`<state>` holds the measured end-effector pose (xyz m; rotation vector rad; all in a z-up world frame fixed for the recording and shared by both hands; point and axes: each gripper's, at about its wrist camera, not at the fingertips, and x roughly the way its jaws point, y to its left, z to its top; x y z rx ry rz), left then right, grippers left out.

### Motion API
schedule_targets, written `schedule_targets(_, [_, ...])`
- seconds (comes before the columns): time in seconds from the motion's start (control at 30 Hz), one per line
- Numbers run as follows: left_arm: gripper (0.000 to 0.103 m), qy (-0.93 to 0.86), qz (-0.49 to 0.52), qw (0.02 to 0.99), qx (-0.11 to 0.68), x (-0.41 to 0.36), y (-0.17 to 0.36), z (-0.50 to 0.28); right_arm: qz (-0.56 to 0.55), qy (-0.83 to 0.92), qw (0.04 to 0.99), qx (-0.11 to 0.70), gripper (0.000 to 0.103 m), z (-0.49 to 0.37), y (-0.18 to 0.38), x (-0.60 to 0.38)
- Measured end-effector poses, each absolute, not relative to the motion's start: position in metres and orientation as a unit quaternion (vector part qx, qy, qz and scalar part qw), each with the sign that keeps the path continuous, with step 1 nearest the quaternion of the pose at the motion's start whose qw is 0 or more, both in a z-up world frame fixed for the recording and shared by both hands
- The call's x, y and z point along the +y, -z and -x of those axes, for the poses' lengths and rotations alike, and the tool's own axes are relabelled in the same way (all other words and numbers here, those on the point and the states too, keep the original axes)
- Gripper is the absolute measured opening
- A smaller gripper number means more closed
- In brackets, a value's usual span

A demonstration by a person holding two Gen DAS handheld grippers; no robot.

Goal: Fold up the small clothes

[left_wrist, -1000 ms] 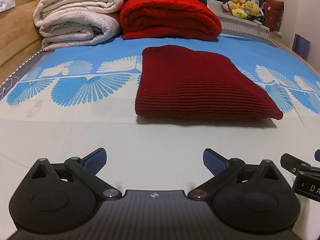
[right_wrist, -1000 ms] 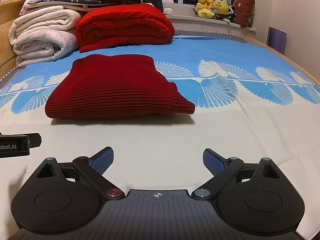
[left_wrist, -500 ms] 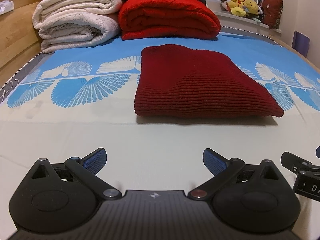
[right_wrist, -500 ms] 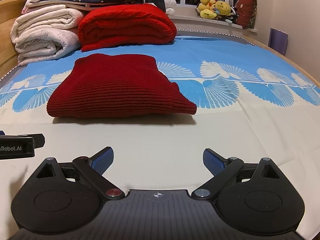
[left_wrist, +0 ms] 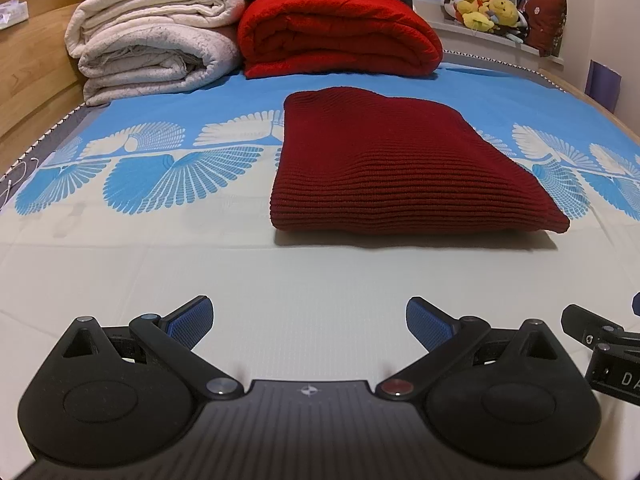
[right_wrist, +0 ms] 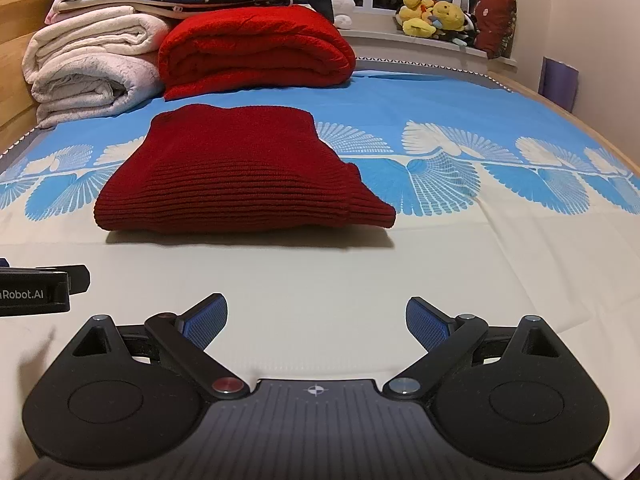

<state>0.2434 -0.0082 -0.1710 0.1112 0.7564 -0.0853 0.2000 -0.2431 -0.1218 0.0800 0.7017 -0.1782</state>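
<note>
A dark red ribbed knit garment [left_wrist: 392, 168] lies folded into a thick rectangle on the bed sheet [left_wrist: 280, 280], also shown in the right wrist view [right_wrist: 236, 176]. My left gripper [left_wrist: 310, 320] hovers open over the pale sheet, a short way in front of the garment, holding nothing. My right gripper [right_wrist: 316, 320] is likewise open and empty, short of the garment's near edge. Each gripper's body shows at the edge of the other's view: the right one [left_wrist: 608, 360] and the left one [right_wrist: 36, 290].
Folded cream blankets [left_wrist: 156, 40] and a bright red blanket [left_wrist: 340, 32] are stacked at the head of the bed. A wooden headboard [left_wrist: 36, 60] runs on the left. Plush toys [right_wrist: 436, 18] sit on the window ledge. A wall [right_wrist: 600, 40] borders the right side.
Both grippers have drifted slightly, so the garment shifts a little in each view. Jaws stay open and the garment lies untouched.
</note>
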Motion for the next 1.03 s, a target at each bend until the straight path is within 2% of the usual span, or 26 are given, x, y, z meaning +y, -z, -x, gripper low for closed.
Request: schedule_targets(1.03, [0.103, 0.038, -0.06, 0.926, 0.372, -0.0107, 0.1734, -0.2425, -0.042, 0.085, 0.935, 0.342, 0.096, -0.2002, 0.1218, -0.2418])
